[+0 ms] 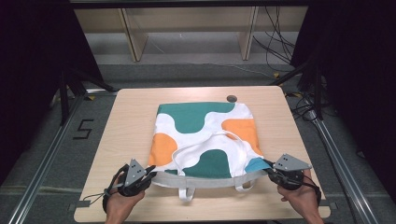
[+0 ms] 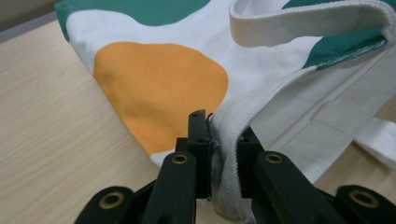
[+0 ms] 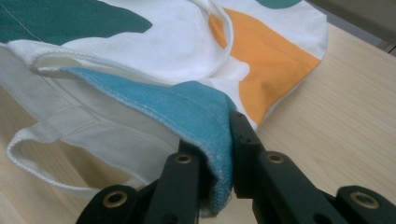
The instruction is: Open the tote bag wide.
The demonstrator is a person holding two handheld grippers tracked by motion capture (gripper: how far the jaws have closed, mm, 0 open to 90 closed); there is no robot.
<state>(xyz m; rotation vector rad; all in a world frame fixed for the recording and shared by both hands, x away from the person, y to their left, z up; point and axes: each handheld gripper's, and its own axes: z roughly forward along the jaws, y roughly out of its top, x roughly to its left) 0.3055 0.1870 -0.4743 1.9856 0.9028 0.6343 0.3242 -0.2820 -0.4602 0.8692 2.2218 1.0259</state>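
Note:
A canvas tote bag (image 1: 205, 135) with green, orange and blue patches on white lies flat on the wooden table (image 1: 126, 135), its mouth toward the near edge. My left gripper (image 1: 150, 175) is shut on the white hem at the bag's near left corner (image 2: 224, 140). My right gripper (image 1: 269, 171) is shut on the blue corner of the rim (image 3: 210, 135) at the near right. The rim is stretched between them. One white handle (image 1: 210, 144) loops back over the bag; the other handle (image 1: 187, 192) hangs toward the table's front edge.
A dark round hole (image 1: 231, 98) sits in the table near its far edge, just beyond the bag. Metal rails (image 1: 42, 168) run along both sides of the table. Cables (image 1: 280, 46) and wooden shelf legs (image 1: 133, 37) stand on the floor behind.

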